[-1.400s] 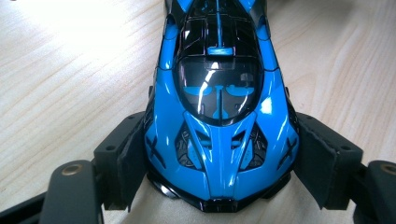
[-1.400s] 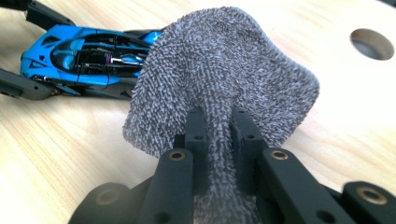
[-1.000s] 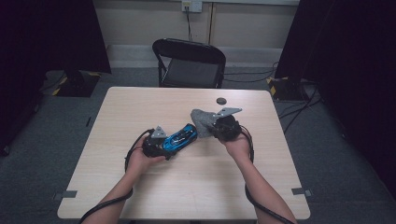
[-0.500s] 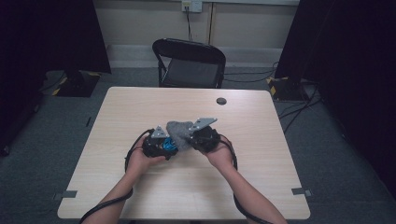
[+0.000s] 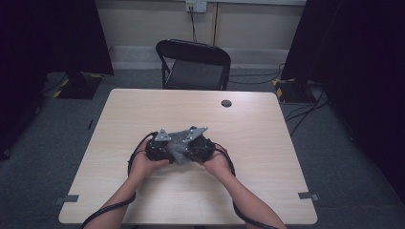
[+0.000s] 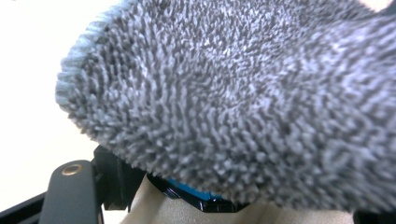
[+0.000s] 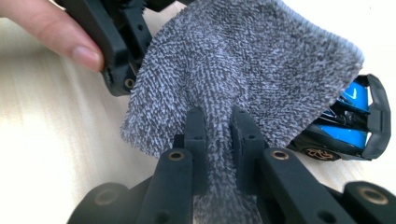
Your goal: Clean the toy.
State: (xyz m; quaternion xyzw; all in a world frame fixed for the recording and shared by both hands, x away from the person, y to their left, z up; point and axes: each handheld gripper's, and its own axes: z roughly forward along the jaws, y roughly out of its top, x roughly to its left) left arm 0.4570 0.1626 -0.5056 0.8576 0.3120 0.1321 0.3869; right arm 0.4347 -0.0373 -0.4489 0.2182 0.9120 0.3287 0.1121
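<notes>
1. In the high view, the person's two hands meet near the middle of the pale wooden surface (image 5: 267, 157). The left tongs (image 5: 165, 149) and the right tongs (image 5: 188, 149) sit close together with a grey terry cloth (image 5: 179, 145) bunched between them. A small dark round object (image 5: 226, 103) lies well apart toward the far edge, and a black folding chair (image 5: 193, 64) stands beyond the surface.
2. In the left gripper view, the cloth (image 6: 233, 98) hangs close before the camera, covering a blue toy car (image 6: 194, 192), of which a sliver peeks out beneath. The left tongs stand wide around the car.
3. In the right gripper view, the right tongs (image 7: 219, 135) are pinched narrow on a fold of the cloth (image 7: 243, 60), which drapes over the car (image 7: 352, 123) resting on the surface. A fingertip (image 7: 60, 32) rests on the left tongs' black body (image 7: 116, 42).
</notes>
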